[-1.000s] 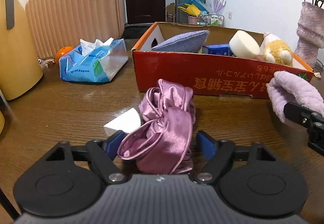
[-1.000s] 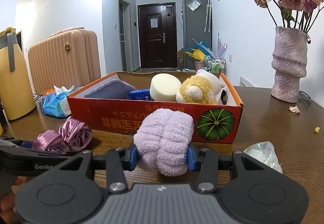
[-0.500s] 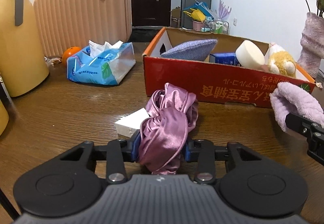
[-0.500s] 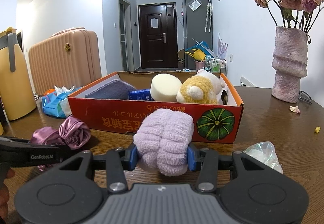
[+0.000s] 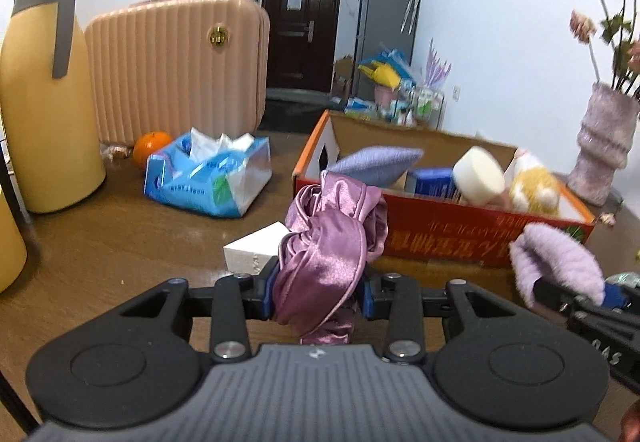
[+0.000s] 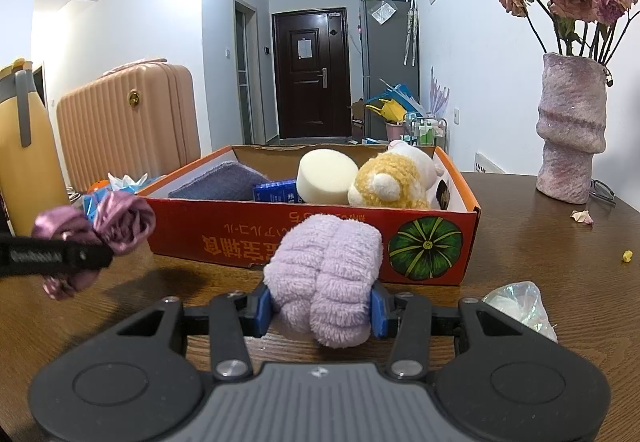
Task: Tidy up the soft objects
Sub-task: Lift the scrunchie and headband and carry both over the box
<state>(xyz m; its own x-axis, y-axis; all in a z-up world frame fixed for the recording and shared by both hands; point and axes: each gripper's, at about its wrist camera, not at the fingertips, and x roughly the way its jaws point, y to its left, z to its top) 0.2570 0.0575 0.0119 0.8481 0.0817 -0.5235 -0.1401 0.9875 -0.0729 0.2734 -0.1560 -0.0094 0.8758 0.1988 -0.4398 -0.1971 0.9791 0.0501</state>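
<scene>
Lifted off wooden table [image 5: 100, 242] since 1 second ago: satin scrunchie [image 5: 328, 254], pinched in left gripper [image 5: 320, 296]; right gripper [image 6: 320, 308] clamps lilac fluffy cloth [image 6: 326, 274] before red box [image 6: 280, 234]

black left gripper [image 5: 320, 294], blue-padded jaws, silver screws, ribbed grey body.

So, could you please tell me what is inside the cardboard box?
Inside the cardboard box: a folded purple-grey cloth, a blue packet, a round cream sponge and a plush toy. Anything underneath them is hidden.
</scene>
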